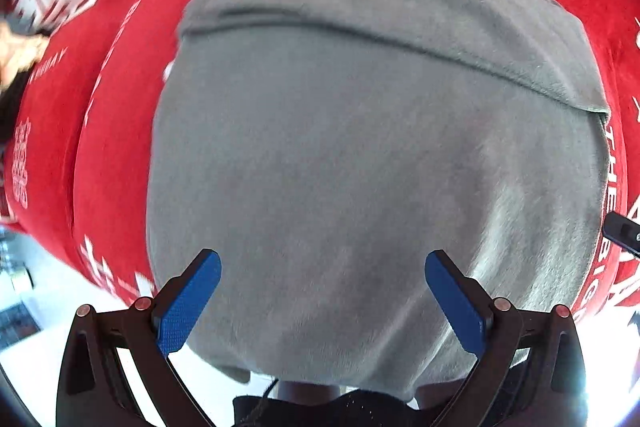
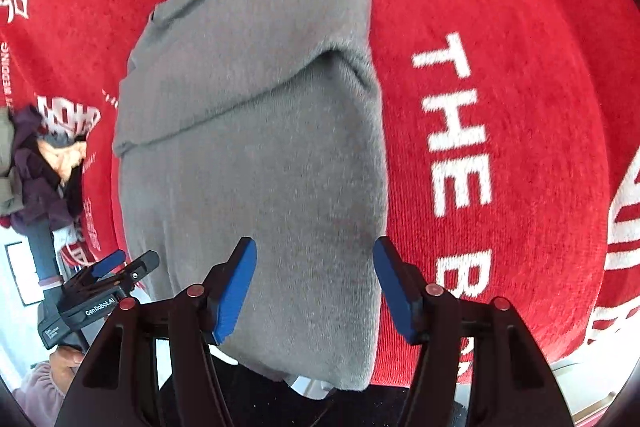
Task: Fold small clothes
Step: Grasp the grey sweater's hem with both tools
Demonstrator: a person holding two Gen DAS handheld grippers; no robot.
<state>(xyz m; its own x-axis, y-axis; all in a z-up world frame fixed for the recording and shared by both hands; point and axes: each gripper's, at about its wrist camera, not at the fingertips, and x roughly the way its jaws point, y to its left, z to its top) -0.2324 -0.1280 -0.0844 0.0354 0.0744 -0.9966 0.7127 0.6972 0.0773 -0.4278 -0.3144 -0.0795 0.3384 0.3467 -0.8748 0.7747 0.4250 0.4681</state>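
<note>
Right hand-held gripper [image 2: 314,285] hangs over the near end of the soft grey knitted garment [image 2: 256,155], blue pads spread, nothing pinched between them, so it is released. The left hand-held gripper [image 1: 322,301] points down at the same grey piece, its own blue pads wide apart and clear of the cloth, released too; in the right wrist view it shows off to the garment's left, near the bottom corner. The garment lies flat on the red cloth with white lettering [image 2: 500,107] that covers the worktop, sides already turned in to a long narrow shape, one layer lying crosswise over its far part. Its near end overhangs the worktop's edge. My read: the next fold is lengthwise, near end carried up to the far end. To do it well, each gripper should take one near corner, biting through all layers so the tucked sides don't slip out, then lift together, travel level, and lay the hem square on the far edge. Beyond the garment's left side, a heap of mixed clothes [image 2: 36,163] waits.
</note>
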